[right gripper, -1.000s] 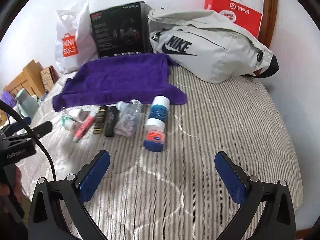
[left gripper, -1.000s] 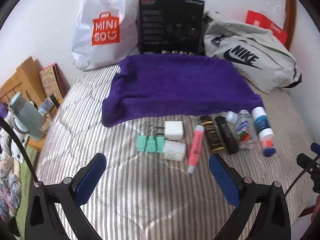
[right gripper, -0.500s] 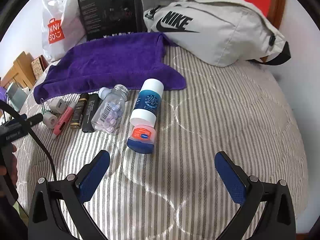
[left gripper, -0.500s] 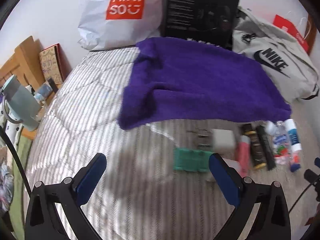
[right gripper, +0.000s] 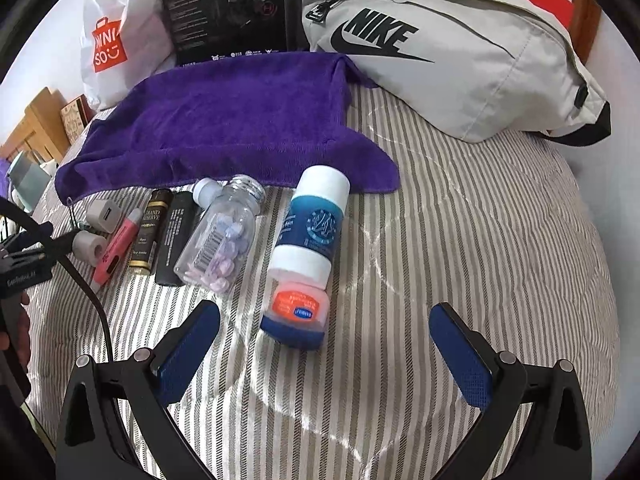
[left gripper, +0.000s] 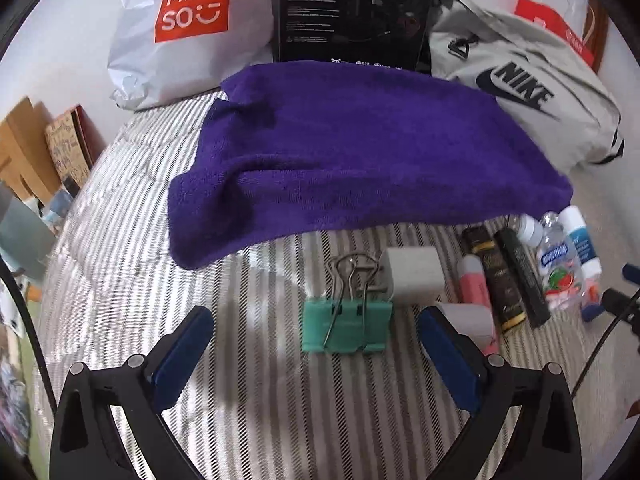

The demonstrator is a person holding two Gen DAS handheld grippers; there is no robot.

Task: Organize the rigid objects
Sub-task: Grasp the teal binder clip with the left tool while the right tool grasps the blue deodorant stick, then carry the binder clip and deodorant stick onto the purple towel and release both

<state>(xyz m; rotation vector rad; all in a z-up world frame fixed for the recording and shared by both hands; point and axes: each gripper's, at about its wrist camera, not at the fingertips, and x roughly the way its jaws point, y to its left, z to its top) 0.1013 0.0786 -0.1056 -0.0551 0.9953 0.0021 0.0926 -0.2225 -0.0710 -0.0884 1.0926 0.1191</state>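
Note:
A row of small items lies on the striped bed in front of a purple towel. My left gripper is open, and a green binder clip sits between its fingertips. Beside the clip are a white charger cube, a white roll, a pink tube and two dark tubes. My right gripper is open just short of a small orange-labelled jar. Behind the jar lie a blue bottle and a clear pill bottle.
A white Miniso bag, a black box and a grey Nike bag stand against the wall behind the towel. Wooden furniture is at the left. Bare striped bedding lies right of the blue bottle.
Both grippers have moved forward and lower toward the items. The binder clip now sits between the left fingertips, and the orange-labelled jar is much closer to the right gripper.

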